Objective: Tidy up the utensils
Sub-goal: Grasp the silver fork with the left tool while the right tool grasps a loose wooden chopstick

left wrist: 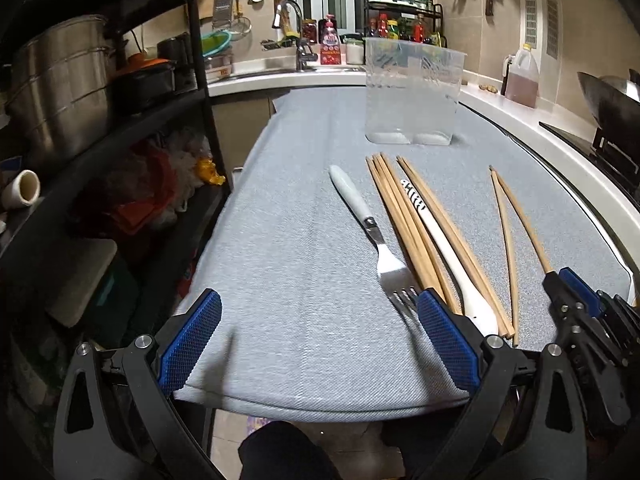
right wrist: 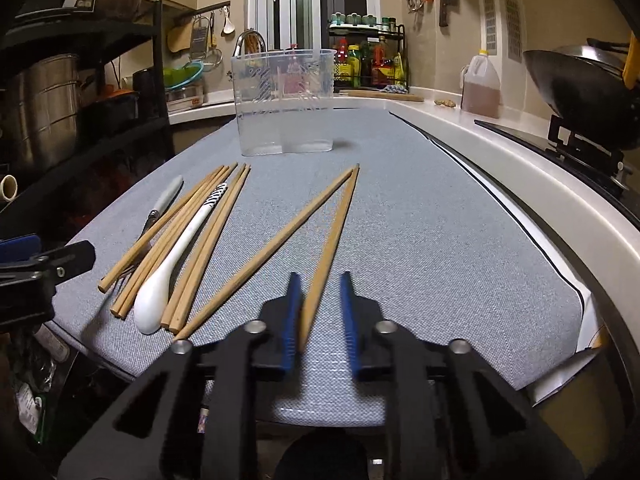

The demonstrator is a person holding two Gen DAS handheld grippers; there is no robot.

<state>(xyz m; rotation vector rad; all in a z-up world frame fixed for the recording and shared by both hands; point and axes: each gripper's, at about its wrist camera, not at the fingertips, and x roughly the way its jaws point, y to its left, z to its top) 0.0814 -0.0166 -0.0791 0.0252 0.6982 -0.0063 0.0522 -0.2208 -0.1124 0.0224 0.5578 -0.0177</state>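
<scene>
A clear plastic container (left wrist: 412,92) (right wrist: 284,104) stands at the far end of a grey mat (left wrist: 288,240). On the mat lie a fork (left wrist: 360,208) (right wrist: 164,200), a bundle of wooden chopsticks (left wrist: 400,216) (right wrist: 200,232) and a white spoon (left wrist: 436,232) (right wrist: 176,256). To their right, two chopsticks form a V (left wrist: 508,240). My left gripper (left wrist: 320,296) is wide open over the mat's near edge, its right finger (left wrist: 448,336) beside the fork's tines. My right gripper (right wrist: 320,280) (left wrist: 560,280) straddles the near end of the V's right chopstick (right wrist: 336,224). Its jaws are narrow, with a gap still visible beside the right pad.
A black rack with steel pots (left wrist: 60,80) stands along the left. The white counter (right wrist: 500,160) curves along the right, carrying a wok (right wrist: 580,88) and an oil jug (right wrist: 480,88). The sink faucet (left wrist: 296,28) is at the back. A dark-clothed leg (left wrist: 280,452) shows below the mat.
</scene>
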